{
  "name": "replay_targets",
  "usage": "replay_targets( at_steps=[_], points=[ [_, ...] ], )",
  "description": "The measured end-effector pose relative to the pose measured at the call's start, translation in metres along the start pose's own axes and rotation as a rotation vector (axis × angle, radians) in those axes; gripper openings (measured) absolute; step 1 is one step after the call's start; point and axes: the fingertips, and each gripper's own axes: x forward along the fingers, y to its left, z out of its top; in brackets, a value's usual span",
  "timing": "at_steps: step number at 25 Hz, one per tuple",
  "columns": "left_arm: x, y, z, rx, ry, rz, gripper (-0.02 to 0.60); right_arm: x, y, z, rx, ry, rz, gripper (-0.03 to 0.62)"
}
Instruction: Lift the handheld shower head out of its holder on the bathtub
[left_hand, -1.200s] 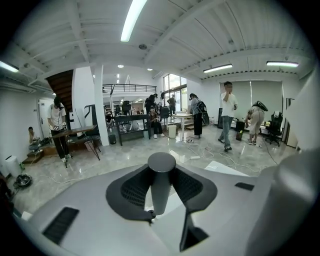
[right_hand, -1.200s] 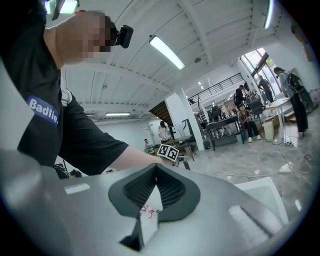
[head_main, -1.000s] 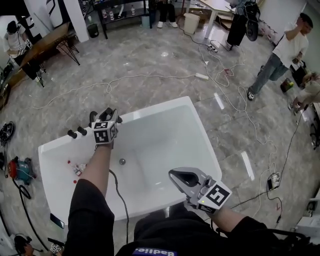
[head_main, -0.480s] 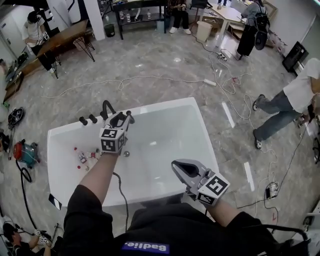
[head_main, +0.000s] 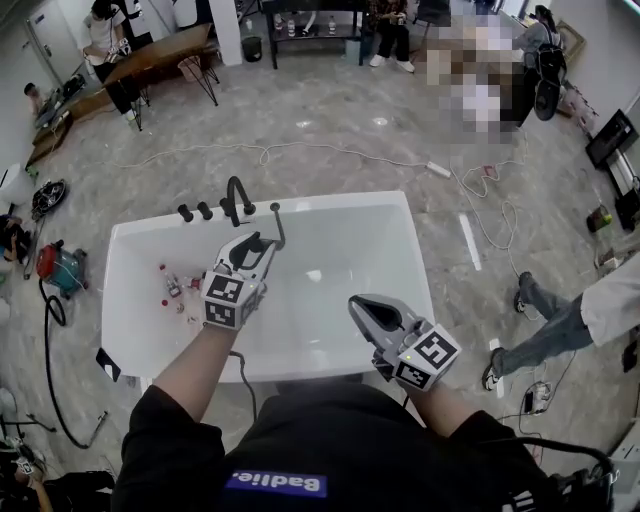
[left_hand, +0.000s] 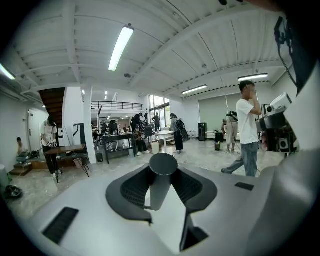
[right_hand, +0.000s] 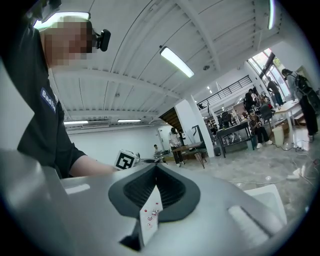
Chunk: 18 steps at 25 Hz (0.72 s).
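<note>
Head view: the left gripper hangs over the basin of the bathtub; a second ago it was up against the far rim, right by the fittings.
Change: it has come away from the rim toward 6 o'clock and risen, and the slim dark shower head has come with it.
Left gripper view: a dark round shaft, the shower head's handle, stands upright between the jaws, and both pads are clenched on it.
Shower head, place: it sticks out of the left gripper toward 1 o'clock, its tip just short of the rim and apart from it.
Fittings: the curved faucet and the knobs sit bare on the rim at 11 o'clock of the left gripper. I cannot pick out which fitting is the holder.
Right gripper: the right gripper waits near the tub's near rim at 4 o'clock of the left one, jaws drawn together at the tips with nothing between them.
Meaning for the task: the shower head looks clear of its holder, so the lift seems done.
Risk: no hose shows clearly, so a hidden one could drag on the grip.
</note>
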Motion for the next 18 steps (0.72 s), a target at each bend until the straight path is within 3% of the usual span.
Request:
replay_targets(
  at_steps=[10,18],
  points=[
    [-0.07,-0.058,0.002,0.018,-0.028,-0.015,0.138,0.015,0.003,-0.005,0.016,0.036,0.042,0.002],
    [-0.112,-0.086,0.017,-0.023,-0.076,-0.026,0.138,0.03,0.018,-0.011,0.011,0.058,0.092,0.002]
  ],
)
